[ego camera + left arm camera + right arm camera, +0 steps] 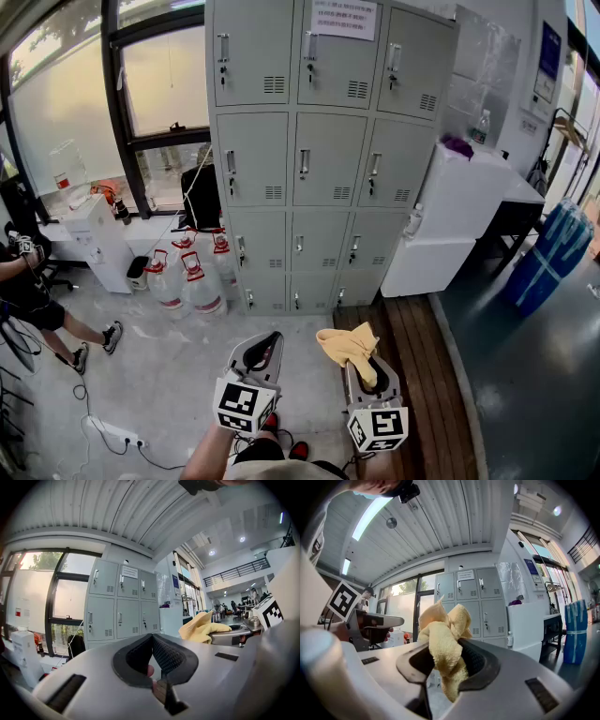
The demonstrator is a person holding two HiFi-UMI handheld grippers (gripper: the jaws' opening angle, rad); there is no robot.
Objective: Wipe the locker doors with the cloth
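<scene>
Head view: right gripper point(367, 364) low in frame, jaws clamped on a yellow cloth point(349, 344), which bunches up at the jaw tips, soft terry and crumpled. Left gripper point(262, 349) just beside it, apart from the cloth, jaws together, nothing in them. Both are well back from the grey metal lockers point(319, 150), whose flat doors have handles and small vent slots. Clear water jugs point(192, 281) with red caps stand on the pale floor point(150, 375) left of the lockers. Left gripper view: dark textured pads meet at the tips, holding nothing, with the cloth off to the right. Right gripper view: the fuzzy cloth is pinched between the pads, folds sticking up and a tail hanging below, lockers ahead.
</scene>
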